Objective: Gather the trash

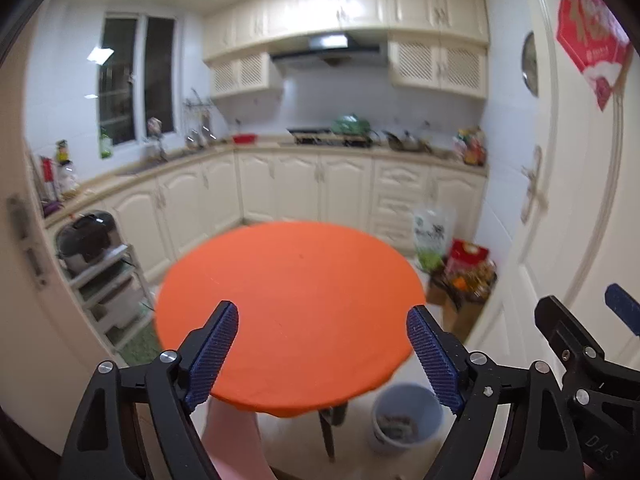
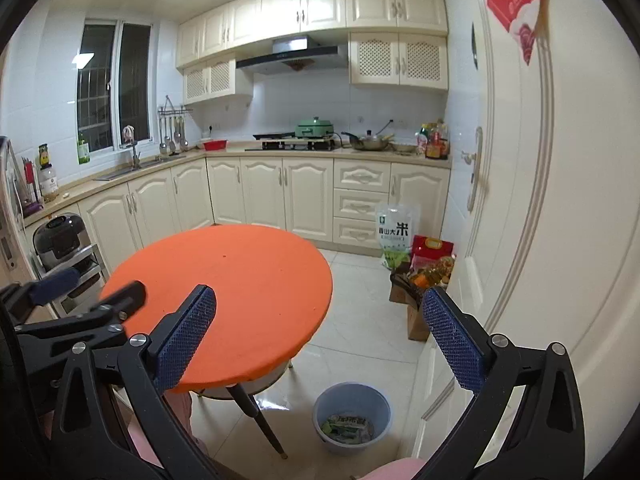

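Kitchen scene, both grippers held above a round orange table (image 2: 224,292). Left gripper (image 1: 322,354) jaws spread wide, nothing between them; right gripper (image 2: 320,340) jaws at full spread, also empty. Blue bin (image 2: 352,416) stands on the tiled floor (image 2: 360,332) just beside the table's near edge, by the white door (image 2: 560,200), with trash (image 2: 346,428), wrappers and scraps, lying in its bottom. Bag of rice (image 2: 395,236) leans against the cabinets behind.
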Demonstrator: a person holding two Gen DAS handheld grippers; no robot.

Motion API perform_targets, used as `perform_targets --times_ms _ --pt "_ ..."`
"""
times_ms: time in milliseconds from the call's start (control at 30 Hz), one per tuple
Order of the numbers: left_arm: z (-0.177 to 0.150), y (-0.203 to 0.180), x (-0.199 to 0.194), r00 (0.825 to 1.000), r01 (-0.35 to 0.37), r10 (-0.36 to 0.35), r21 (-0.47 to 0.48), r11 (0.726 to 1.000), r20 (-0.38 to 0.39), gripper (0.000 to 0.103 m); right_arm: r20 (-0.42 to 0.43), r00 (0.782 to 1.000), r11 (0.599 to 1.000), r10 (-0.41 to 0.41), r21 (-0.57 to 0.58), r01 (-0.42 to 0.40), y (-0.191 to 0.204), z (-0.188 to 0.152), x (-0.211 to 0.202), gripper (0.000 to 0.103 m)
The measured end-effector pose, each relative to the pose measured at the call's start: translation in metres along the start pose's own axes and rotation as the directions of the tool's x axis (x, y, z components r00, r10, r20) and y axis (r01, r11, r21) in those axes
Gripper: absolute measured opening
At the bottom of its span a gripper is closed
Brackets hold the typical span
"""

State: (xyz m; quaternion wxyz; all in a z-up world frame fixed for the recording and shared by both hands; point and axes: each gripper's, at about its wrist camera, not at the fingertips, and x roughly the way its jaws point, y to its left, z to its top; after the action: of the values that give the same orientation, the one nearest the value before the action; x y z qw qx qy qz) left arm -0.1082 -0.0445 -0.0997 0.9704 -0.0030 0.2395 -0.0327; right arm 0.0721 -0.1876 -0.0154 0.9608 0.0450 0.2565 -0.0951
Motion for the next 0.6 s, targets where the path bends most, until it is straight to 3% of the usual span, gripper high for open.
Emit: perform_targets --times_ms 267,367,600 --pt "-0.036 -0.008 -0.048 0.997 -0.027 0.029 -0.028 0.999 0.072 0.086 0.033 0.999 1.000 -0.018 0.025 0.017 -0.007 -0.003 -0.009 0.103" --pt "-0.043 -0.011 -0.049 0.996 -0.043 0.045 -0.025 0.999 0.081 0.091 0.060 0.997 0.998 -0.051 0.026 0.049 -0.008 -0.004 -0.015 0.103" --pt "-0.048 -0.019 -0.046 0.995 -0.049 0.051 -0.025 0.998 0.088 0.091 0.076 0.994 0.996 -0.081 0.044 0.078 -0.006 -0.004 -0.022 0.103"
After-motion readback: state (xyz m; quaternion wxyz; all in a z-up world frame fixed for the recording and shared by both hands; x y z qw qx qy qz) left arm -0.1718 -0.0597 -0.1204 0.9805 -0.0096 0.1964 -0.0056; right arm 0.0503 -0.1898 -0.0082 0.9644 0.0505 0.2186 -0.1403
